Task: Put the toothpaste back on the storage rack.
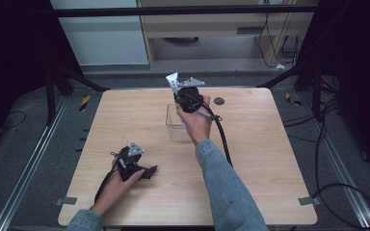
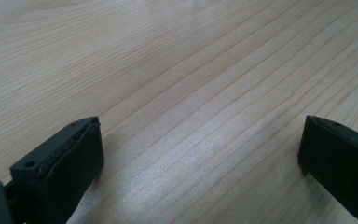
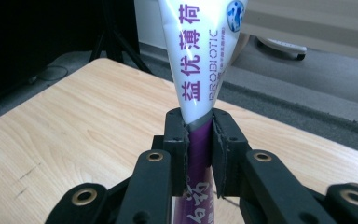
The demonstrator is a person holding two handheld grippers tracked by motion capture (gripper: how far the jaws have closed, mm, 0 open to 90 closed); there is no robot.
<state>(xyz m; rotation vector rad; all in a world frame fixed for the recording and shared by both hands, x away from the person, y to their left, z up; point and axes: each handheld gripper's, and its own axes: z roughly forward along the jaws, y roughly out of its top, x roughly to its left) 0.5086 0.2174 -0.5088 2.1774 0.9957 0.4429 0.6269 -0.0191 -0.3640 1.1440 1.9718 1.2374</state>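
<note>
Wooden bench [image 1: 125, 120]: your right tongs [image 3: 199, 128] clamp the white-and-purple toothpaste tube [image 3: 200, 56] above the clear plastic box [image 1: 176, 126]; drop-in remains. Left tongs [image 2: 200, 154] wide, empty.

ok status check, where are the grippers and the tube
Right gripper shut on toothpaste tube, raised above clear box. Left gripper open, low over table. Nothing in the way.

Even overhead light, dark edges, soft glare on table [image 2: 177, 186]

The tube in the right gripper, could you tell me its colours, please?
White tube with purple lettering, purple lower down; best in the right gripper view.
</note>
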